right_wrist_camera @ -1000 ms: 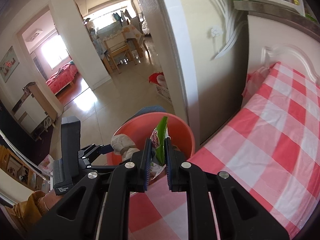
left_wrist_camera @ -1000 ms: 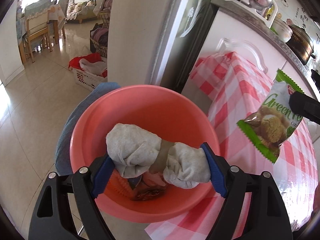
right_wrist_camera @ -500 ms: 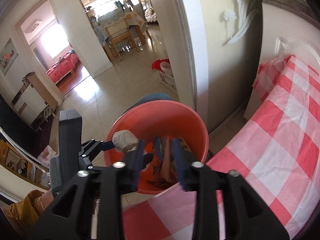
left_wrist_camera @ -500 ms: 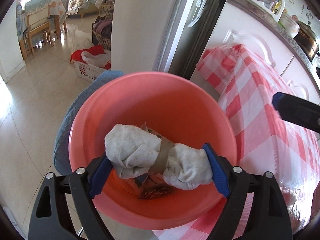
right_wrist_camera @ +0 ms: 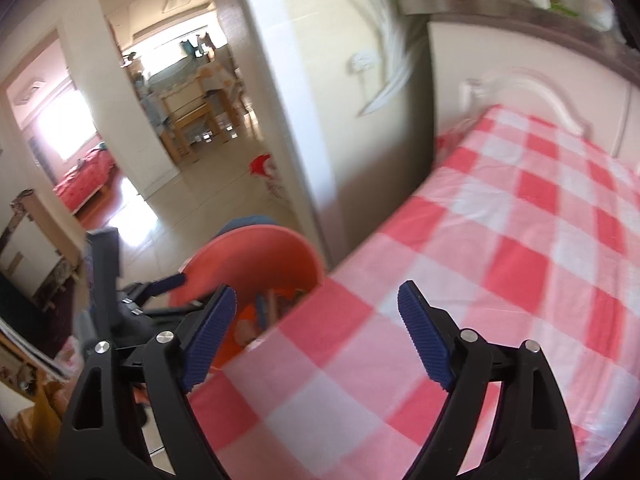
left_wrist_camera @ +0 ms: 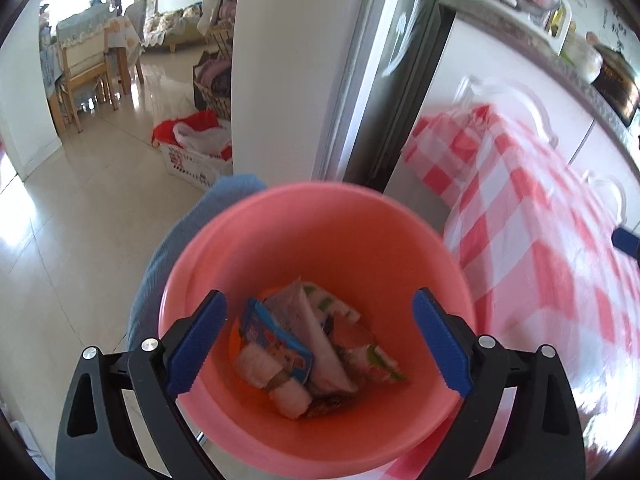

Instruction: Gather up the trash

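Counter [right_wrist_camera: 500, 240]: red-and-white checked cloth; the part in view bare in both views, blurred by motion.

Bin [left_wrist_camera: 320, 240]: salmon-pink plastic pail on the floor, just off the counter's near left corner, beside a blue mat [left_wrist_camera: 180, 248]. Now holds all the trash seen.

Left gripper [left_wrist_camera: 318, 344]: over the bin mouth, jaws wide and empty. Half a second ago they clamped a taped grey-white wad; that wad [left_wrist_camera: 272, 380] now lies at the bin bottom.

Right gripper [right_wrist_camera: 316, 336]: over the counter's left edge, jaws wide, nothing held. A second ago it carried a green snack bag, now dropped among the wrappers [left_wrist_camera: 320, 340].

Judgement: both items delivered; task near complete, unless more litter lies out of view.

Writing: a blue-and-orange packet [left_wrist_camera: 276, 340] bears print too small to read; no lettering legible in the bin.
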Available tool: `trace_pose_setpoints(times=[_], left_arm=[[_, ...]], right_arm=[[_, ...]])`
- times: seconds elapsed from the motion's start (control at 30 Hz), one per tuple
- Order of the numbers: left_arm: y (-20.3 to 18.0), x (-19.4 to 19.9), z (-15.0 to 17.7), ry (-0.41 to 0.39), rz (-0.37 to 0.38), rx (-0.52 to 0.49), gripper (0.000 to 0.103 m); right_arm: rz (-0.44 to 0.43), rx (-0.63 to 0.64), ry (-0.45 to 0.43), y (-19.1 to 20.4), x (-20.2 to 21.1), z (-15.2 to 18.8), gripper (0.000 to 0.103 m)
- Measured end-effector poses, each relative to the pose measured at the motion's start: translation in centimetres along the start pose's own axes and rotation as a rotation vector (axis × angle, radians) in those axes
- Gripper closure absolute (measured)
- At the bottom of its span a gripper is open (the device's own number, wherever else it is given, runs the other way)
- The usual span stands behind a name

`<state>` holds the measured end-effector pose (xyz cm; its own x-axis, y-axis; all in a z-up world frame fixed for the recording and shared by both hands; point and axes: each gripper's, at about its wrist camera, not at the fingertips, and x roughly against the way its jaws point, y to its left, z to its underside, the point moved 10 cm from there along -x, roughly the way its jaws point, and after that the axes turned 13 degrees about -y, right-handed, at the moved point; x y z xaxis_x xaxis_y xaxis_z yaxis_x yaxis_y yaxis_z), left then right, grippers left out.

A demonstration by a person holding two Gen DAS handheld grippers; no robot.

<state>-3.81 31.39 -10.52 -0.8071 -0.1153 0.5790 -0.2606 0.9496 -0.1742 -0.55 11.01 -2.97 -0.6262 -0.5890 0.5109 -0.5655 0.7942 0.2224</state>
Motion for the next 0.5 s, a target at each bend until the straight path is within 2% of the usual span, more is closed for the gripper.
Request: trace_pose_setpoints(times=[0.13,0.2,0.33,0.5], left_arm=[[-1.6,0.6,-1.6,-0.015,-0.010,-0.033,0.010],[-2.7,1.4,-2.6,-0.047,0.005,-0.035,0.010],[-5.8,3.4,-4.4,-0.112,0.061,-0.059,0.009],[-11.4,6.3,-6.1,-0.185,0.152,-0.126,0.007]], right_arm=[[0.088,0.009,-0.028,-2.7,2.0,0.1,0.015],[0.129,0.000,-0.036,-4.1,3.0,0.3,0.015],[0.220,-0.004,-0.053,-7.1,5.5,0.8,0.015],[0.323,-0.008,-0.099,-10.3,10.0,1.0,0.014]])
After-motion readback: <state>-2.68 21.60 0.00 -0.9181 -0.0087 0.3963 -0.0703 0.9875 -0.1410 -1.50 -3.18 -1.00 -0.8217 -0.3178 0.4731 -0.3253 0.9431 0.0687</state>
